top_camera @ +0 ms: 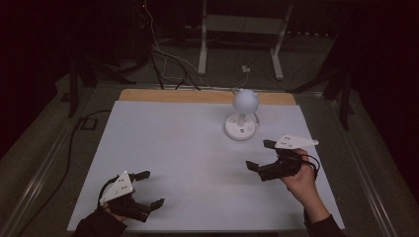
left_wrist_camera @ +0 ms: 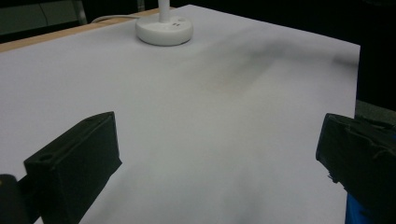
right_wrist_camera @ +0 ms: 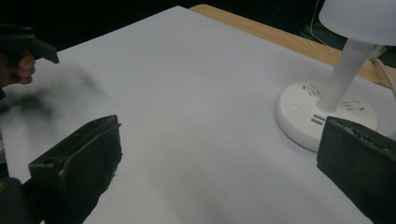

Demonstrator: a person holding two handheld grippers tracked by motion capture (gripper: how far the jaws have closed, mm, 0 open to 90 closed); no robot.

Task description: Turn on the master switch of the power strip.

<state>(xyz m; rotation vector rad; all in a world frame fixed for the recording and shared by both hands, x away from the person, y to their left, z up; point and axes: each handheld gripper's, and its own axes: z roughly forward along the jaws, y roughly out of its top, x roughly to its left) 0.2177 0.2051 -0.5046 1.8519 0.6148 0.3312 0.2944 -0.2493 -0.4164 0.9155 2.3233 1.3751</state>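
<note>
Desk lamp [top_camera: 242,114], white with a round base and a domed shade, is standing on the far right part of the white table [top_camera: 163,143], ahead of and slightly to the left of the right gripper [top_camera: 261,155] and well away, forward and to the right, from the left gripper [top_camera: 150,188].

Left side: the left gripper is hovering low over the near left corner of the table, its jaws standing wide apart with nothing between them. In the left gripper view the lamp base [left_wrist_camera: 164,31] is sitting far ahead, with bare white surface in between.

Right side: the right gripper is being held in a hand [top_camera: 302,178] near the lamp, jaws likewise spread wide and empty. In the right gripper view the lamp base [right_wrist_camera: 308,109] is lying just beyond the right-hand jaw, the stem rising to the shade [right_wrist_camera: 362,21].

Risk, as judged: the lamp is looking top-heavy, with a thin stem. A sideways knock from the open jaw against stem or shade could be tipping it over. Its white cable [top_camera: 237,81] is trailing off the far edge; a pull on the lamp could be snagging it. A grip on the smooth shade could be slipping.

Count: one desk lamp, one cable, two grippers, one table.
</note>
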